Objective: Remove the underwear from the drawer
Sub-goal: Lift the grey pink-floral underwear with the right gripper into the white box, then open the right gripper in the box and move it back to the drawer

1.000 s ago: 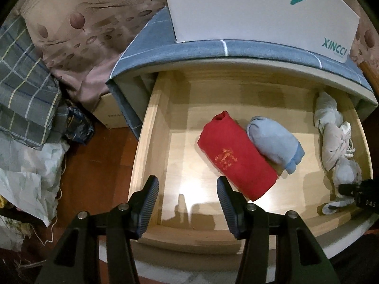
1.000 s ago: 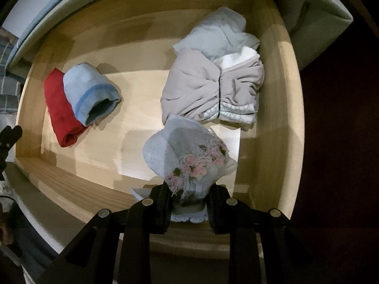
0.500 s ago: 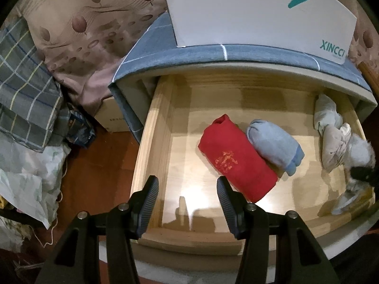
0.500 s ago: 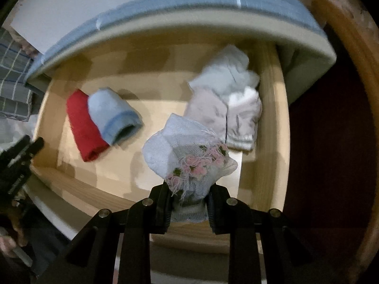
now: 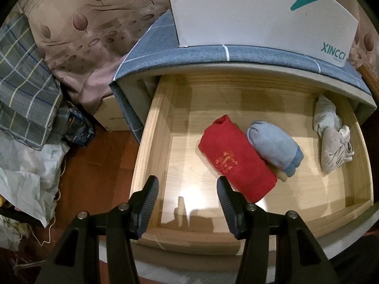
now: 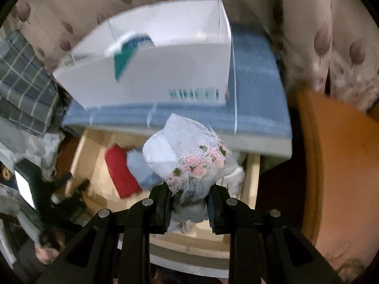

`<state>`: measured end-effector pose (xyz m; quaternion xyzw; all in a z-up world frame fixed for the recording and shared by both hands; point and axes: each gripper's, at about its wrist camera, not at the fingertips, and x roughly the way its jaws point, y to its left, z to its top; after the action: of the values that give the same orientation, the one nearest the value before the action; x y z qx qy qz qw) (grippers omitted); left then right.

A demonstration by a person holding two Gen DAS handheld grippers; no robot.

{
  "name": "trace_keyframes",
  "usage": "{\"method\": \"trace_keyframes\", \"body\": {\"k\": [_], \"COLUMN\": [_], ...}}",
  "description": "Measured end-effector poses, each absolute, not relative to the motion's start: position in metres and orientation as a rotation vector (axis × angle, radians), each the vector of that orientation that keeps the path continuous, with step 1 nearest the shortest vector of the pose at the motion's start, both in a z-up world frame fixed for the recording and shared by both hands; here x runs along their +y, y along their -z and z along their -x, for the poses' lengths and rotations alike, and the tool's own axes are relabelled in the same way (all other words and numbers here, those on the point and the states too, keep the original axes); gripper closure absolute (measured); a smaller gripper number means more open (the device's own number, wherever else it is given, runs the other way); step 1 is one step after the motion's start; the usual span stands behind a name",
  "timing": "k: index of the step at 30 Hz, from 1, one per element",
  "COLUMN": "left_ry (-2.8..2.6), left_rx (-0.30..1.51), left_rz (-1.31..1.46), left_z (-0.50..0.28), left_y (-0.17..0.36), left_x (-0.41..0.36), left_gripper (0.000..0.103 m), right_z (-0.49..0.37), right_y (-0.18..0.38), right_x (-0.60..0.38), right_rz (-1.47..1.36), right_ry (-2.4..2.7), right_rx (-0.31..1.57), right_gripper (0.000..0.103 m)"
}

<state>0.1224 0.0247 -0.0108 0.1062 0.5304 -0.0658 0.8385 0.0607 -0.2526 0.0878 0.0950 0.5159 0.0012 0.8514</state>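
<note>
Right claw (image 6: 188, 203) is clamped on the pale blue mesh underwear with pink flower trim (image 6: 187, 156), which I hold above the open light-wood drawer (image 5: 151, 127), clear of its front edge. Left claw (image 5: 187, 201) hangs wide and empty over the drawer's bare front-left corner, beside the red rolled cloth (image 5: 236, 158); open board lies between that roll and the left wall.

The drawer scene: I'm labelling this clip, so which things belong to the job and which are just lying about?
Job: lace underwear clamped in right gripper; drawer; red roll; blue roll; pale bundle.

Lying about: white box; plaid cloth; leaf curtain.
</note>
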Motion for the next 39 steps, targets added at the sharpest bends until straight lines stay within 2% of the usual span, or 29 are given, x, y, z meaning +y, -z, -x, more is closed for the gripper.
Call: {"method": "trace_keyframes", "body": {"k": [12, 19, 26, 35, 36, 39], "left_ry": [0.135, 0.14, 0.141, 0.142, 0.141, 0.142], "left_rx": [1.12, 1.123, 1.126, 1.129, 1.13, 1.131], "left_rz": [-0.218, -0.193, -0.172, -0.164, -0.163, -0.165], "left_z": [-0.122, -0.123, -0.124, -0.125, -0.125, -0.125], "left_y": [0.012, 0.012, 0.011, 0.012, 0.012, 0.012], "left_x": [0.024, 0.026, 0.03, 0.031, 0.032, 0.032], "left_gripper": [0.051, 0.051, 0.051, 0.051, 0.051, 0.051], "right_z": [-0.111, -0.157, -0.204, -0.24, -0.242, -0.243], "right_y": [-0.198, -0.223, -0.208, -0.142, -0.136, -0.125], "right_x": [-0.237, -0.225, -0.225, -0.235, -0.236, -0.237], "right_rz": [-0.141, -0.122, -0.108, -0.115, -0.116, -0.123], "right_ry": [-0.029, -0.03, 0.007, 0.066, 0.069, 0.074], "right_rx": [0.905, 0.869, 0.897, 1.036, 1.047, 1.061], "right_gripper": [0.08, 0.08, 0.08, 0.076, 0.075, 0.061]}}
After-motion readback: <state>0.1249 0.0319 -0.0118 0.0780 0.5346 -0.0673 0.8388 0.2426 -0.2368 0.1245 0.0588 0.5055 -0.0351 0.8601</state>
